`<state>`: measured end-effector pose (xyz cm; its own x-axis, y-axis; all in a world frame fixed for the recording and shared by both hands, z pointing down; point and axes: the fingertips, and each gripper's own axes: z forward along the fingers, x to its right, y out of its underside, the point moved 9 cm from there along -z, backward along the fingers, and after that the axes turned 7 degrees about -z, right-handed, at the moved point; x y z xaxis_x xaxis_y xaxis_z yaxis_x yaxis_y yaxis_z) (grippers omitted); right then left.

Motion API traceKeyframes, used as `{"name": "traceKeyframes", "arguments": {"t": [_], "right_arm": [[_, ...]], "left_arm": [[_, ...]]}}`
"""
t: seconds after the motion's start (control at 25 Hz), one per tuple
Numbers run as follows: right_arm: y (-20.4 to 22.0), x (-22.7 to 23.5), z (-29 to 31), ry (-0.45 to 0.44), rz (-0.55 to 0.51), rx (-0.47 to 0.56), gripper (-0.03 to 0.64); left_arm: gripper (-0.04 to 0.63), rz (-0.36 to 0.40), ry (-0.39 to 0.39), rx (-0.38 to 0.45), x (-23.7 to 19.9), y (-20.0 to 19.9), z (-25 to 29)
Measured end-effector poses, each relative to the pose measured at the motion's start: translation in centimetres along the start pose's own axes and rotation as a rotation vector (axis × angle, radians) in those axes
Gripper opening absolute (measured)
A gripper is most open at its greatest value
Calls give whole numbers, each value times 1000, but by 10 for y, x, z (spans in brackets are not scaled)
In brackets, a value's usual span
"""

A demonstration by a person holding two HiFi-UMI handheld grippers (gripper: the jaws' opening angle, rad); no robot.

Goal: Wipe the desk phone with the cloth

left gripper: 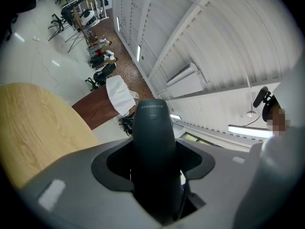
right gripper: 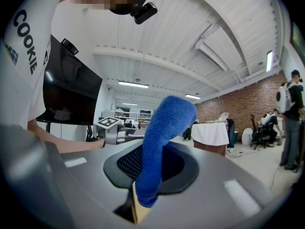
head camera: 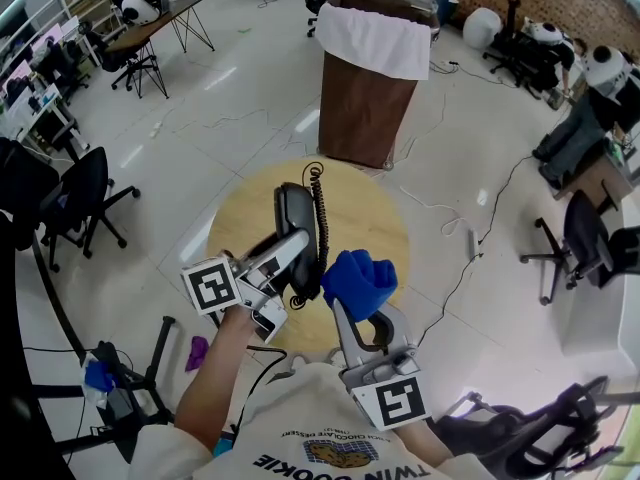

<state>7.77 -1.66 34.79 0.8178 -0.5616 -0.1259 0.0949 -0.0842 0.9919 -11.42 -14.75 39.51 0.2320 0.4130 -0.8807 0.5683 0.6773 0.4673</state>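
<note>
At the centre of the head view, the desk phone handset is held up above the round wooden table, with its coiled cord running along its right edge. It is grasped by the left gripper, which enters from the lower left; in the left gripper view the dark handset is seen standing between the jaws, which are closed against its sides. The blue cloth is bunched just right of the handset, slightly below centre, and is clenched in the right gripper, which rises from the bottom of the frame. In the right gripper view the cloth is seen pinched at its lower end between the jaws and sticking up past them. Whether cloth and handset are actually touching cannot be told; they are very close, side by side. No phone base is seen in any view. The task is judged to be at its wiping stage: both things are picked up and brought together. How much of the handset is already wiped cannot be read, and the strokes along its length appear to be left to do.
</note>
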Motion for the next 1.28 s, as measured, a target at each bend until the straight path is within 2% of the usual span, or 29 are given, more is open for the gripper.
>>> {"name": "traceKeyframes", "arguments": {"t": [0.12,0.24,0.44,0.68,1.0,1.28], "right_arm": [[10,7,-3,21,39,-27,62],[22,8,-4,1,110,-40,63],[27,11,1,-7,205,-25,63],[24,26,9,29,226,-6,63],[14,51,23,68,195,33,62],[1,72,37,92,167,73,61]], "left_arm": [[255,5,20,19,4,-8,-3],[255,-2,58,25,10,-9,-2],[256,18,98,-9,18,0,2],[256,47,128,-50,22,13,2],[255,52,181,-105,27,30,7],[255,50,197,-151,28,45,9]]}}
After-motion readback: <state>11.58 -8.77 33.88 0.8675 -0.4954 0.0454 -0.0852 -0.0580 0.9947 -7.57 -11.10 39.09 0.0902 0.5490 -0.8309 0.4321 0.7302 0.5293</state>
